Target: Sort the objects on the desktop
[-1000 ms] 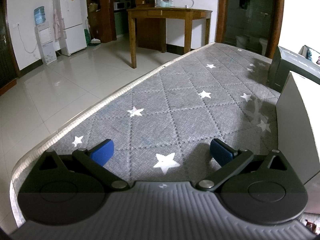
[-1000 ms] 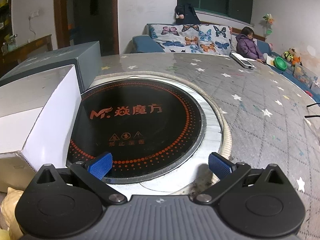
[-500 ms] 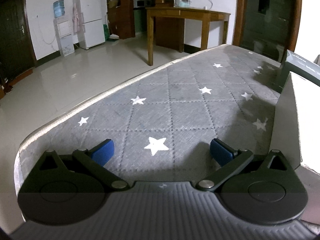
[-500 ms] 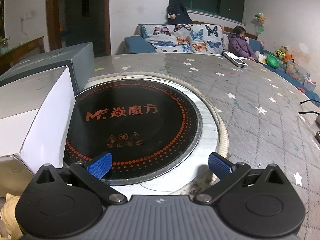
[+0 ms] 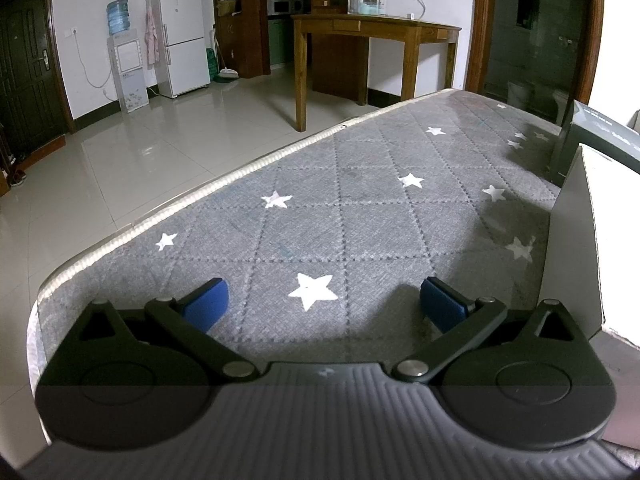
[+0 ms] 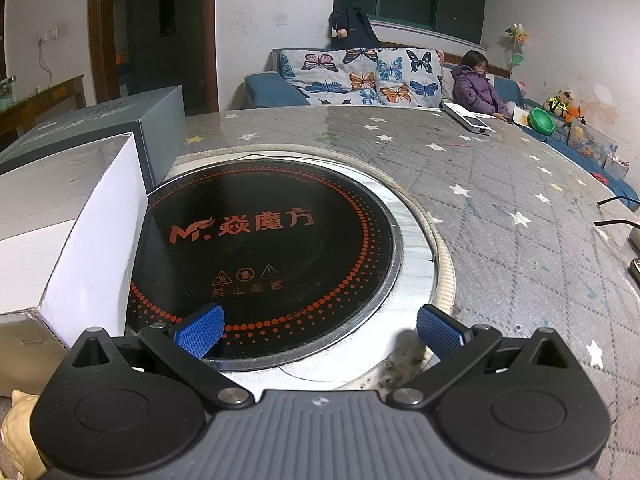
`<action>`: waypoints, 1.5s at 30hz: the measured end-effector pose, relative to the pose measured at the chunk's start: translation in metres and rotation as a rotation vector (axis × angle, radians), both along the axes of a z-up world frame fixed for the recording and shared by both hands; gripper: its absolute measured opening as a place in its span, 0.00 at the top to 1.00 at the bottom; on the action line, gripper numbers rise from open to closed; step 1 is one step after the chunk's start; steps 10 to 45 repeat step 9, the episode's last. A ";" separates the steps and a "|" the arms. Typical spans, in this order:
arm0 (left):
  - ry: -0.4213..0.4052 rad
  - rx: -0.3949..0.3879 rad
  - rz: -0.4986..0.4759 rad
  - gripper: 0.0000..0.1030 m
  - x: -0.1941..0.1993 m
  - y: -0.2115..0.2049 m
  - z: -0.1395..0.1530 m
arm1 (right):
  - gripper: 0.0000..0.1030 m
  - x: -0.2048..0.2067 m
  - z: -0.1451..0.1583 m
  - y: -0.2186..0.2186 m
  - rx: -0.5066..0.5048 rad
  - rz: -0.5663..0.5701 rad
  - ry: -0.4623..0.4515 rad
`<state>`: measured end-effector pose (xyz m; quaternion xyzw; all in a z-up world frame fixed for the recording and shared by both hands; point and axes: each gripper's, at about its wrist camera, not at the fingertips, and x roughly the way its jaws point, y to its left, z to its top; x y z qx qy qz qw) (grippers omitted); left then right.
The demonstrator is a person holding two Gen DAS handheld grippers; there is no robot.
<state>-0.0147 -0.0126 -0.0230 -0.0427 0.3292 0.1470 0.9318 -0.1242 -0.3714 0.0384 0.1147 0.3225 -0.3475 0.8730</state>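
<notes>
Left wrist view: the left gripper hangs spread and empty over the star-patterned grey surface, a ready posture since no object lies between its pads; a white box stands at 3 o'clock. Right wrist view: the right gripper, likewise spread and empty, hovers at the near rim of the round black induction cooktop set into the surface. The white box, plain and rectangular, stands at 9 o'clock just beside the cooktop, with a grey box at 10 o'clock behind it.

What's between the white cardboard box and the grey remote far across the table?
The round black induction hob set in the star-patterned table, seen in the right wrist view.
</notes>
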 end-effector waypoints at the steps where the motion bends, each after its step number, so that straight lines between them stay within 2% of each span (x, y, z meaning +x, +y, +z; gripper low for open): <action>1: 0.000 0.000 0.000 0.00 0.000 0.000 0.000 | 0.00 0.000 0.000 0.000 0.000 0.000 0.000; 45: -0.002 -0.004 -0.001 0.00 0.001 -0.001 0.000 | 0.00 0.000 0.000 0.000 0.000 0.000 0.000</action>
